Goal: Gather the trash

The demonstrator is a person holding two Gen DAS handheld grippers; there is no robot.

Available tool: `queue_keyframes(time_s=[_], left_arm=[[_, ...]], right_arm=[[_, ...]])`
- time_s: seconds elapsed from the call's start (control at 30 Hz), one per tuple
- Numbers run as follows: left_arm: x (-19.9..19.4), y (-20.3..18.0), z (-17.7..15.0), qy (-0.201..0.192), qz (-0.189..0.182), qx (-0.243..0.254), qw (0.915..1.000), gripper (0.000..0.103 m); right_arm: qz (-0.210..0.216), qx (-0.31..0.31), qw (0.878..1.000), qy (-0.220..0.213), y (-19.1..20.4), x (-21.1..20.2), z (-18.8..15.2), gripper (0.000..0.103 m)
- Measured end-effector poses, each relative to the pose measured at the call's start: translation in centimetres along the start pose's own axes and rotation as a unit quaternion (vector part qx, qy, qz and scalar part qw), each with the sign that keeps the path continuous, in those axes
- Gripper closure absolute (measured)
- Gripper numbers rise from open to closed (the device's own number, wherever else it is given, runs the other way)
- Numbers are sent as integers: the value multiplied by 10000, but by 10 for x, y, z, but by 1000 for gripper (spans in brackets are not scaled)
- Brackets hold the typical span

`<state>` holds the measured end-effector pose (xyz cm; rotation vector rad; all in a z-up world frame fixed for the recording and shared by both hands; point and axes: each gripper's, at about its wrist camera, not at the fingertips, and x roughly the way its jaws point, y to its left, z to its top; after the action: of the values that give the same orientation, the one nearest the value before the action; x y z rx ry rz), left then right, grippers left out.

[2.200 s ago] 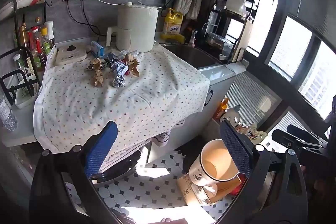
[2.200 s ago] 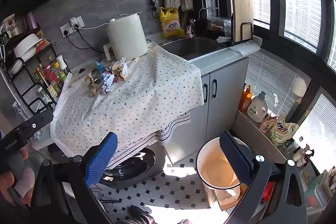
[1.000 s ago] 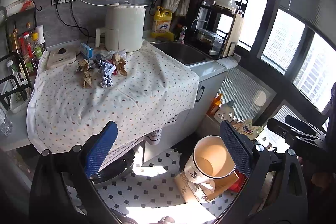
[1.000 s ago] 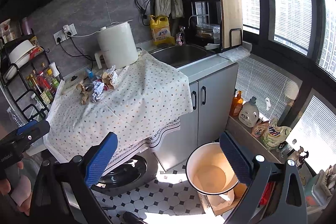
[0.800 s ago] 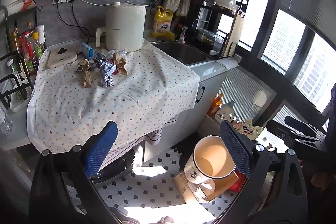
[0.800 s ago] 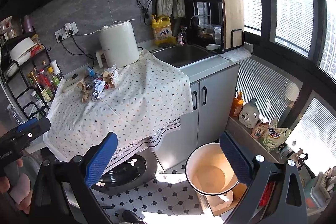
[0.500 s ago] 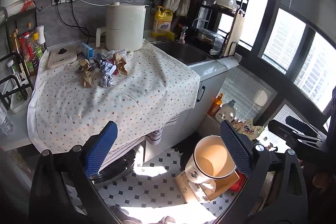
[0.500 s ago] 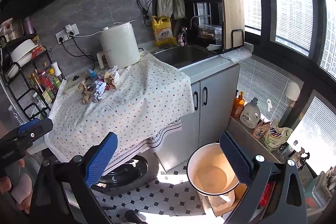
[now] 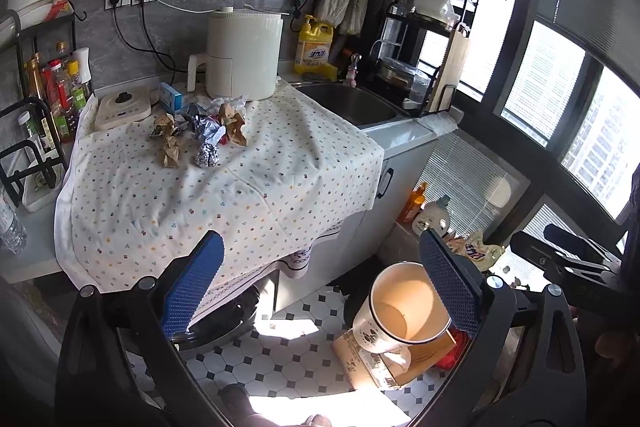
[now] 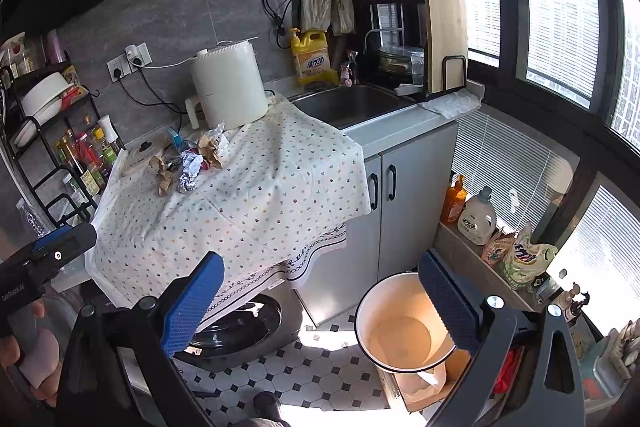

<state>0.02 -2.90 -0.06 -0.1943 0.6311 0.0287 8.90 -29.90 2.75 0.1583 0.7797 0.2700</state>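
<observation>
Crumpled brown paper and foil make up the trash pile (image 9: 200,137), which lies on the flowered cloth (image 9: 224,187) covering the tabletop, just in front of the white air fryer (image 9: 240,57) and beside a small blue box (image 9: 170,98). One silver foil ball (image 9: 207,155) sits at the near edge of the pile, touching the cloth. The pile looks the same as it did two seconds ago; nothing in it has shifted.

Left gripper (image 9: 320,287) hangs in the air in front of the tabletop with its blue-padded fingers (image 9: 194,285) spread wide and nothing between them. Right gripper (image 10: 320,303) is likewise held out over the floor, fingers (image 10: 192,303) wide apart and empty. Each gripper shows at the edge of the other's view.

Compared with the earliest frames, both cameras have drawn back a little and turned slightly, so the tabletop sits somewhat farther off; over the last half second the views barely change.

Down on the tiled floor a cream enamel bucket (image 10: 404,323) stands on a flattened cardboard box (image 10: 424,387), well apart from the trash. To the right of the cloth lies the steel sink (image 10: 352,103).
</observation>
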Motion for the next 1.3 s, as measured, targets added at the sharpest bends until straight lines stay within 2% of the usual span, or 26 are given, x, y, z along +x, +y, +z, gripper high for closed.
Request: queue_keyframes(time_s=[0.63, 0.8, 1.1, 1.3], left_arm=[[-9, 9, 2, -52, 309, -256, 9992, 6], [-5, 16, 4, 14, 375, -304, 9988, 6], [27, 40, 16, 128, 382, -430, 9983, 6], [57, 61, 35, 177, 379, -456, 9981, 6]], right_arm=[[83, -275, 9995, -154, 12, 8, 3, 8], [167, -322, 9993, -57, 18, 19, 5, 8], [239, -385, 9990, 29, 35, 50, 16, 8], [238, -352, 9991, 5, 51, 83, 39, 8]])
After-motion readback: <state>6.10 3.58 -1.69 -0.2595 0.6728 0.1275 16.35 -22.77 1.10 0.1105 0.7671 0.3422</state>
